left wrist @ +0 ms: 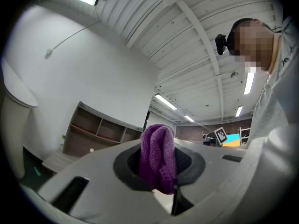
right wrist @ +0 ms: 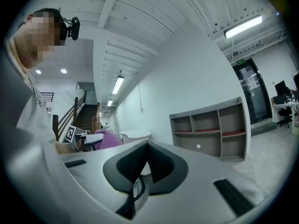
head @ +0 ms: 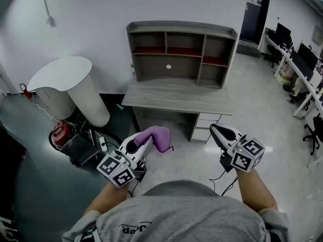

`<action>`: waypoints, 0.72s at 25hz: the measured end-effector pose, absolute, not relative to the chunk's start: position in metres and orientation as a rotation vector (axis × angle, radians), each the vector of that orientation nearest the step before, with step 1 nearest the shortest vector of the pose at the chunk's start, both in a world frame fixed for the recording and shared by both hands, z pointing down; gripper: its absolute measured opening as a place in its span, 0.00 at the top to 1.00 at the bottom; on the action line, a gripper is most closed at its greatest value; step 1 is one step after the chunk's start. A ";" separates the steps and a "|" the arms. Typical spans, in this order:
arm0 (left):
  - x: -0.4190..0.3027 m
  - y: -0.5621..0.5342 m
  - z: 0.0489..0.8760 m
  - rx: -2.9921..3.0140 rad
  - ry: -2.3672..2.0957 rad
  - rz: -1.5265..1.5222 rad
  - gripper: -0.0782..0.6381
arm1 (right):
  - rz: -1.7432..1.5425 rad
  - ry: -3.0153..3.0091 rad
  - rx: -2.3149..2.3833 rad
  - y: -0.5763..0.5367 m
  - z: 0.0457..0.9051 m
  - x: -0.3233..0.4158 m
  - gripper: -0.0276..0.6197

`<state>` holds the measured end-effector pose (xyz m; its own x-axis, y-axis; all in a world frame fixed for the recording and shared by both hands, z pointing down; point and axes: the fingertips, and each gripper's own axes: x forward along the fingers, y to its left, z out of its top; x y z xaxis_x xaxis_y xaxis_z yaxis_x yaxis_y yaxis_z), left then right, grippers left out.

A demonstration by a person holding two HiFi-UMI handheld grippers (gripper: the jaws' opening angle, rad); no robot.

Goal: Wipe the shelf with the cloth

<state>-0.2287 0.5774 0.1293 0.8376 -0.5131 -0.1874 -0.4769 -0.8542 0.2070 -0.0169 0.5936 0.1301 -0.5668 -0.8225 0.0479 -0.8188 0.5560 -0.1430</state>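
A purple cloth point(head: 157, 137) is pinched in my left gripper point(head: 146, 141), bunched and hanging over its tips; in the left gripper view the cloth point(left wrist: 158, 157) fills the gap between the jaws. My right gripper point(head: 218, 131) is shut with nothing in it, its pads point(right wrist: 154, 161) pressed together. Both are held low, well short of the grey desk point(head: 176, 96). The shelf unit point(head: 180, 52) stands on the desk against the wall, with open compartments and reddish boards. It also shows far off as the shelf point(left wrist: 98, 132) and the shelf point(right wrist: 210, 129).
A white round-topped table point(head: 65, 84) stands at left beside a red canister point(head: 60, 132) and cables on the dark floor. Drawers point(head: 207, 125) sit under the desk at right. Office desks with monitors point(head: 298, 59) line the far right.
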 end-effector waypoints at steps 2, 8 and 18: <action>-0.212 0.582 0.133 2.859 -0.761 -0.353 0.79 | -0.229 2.764 -1.446 0.603 0.135 -0.003 0.92; -0.163 0.588 0.147 2.841 -0.710 -0.342 0.79 | -0.276 2.783 -1.456 0.620 0.152 0.038 0.92; -0.168 0.505 0.180 2.786 -0.726 -0.297 0.79 | -0.365 2.805 -1.420 0.532 0.187 0.032 0.92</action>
<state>-0.1682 0.5054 0.1803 0.8554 -0.5006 -0.1332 -0.4503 -0.8457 0.2864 0.0322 0.5317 0.1870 -0.5973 -0.7923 0.1246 -0.7978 0.5710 -0.1936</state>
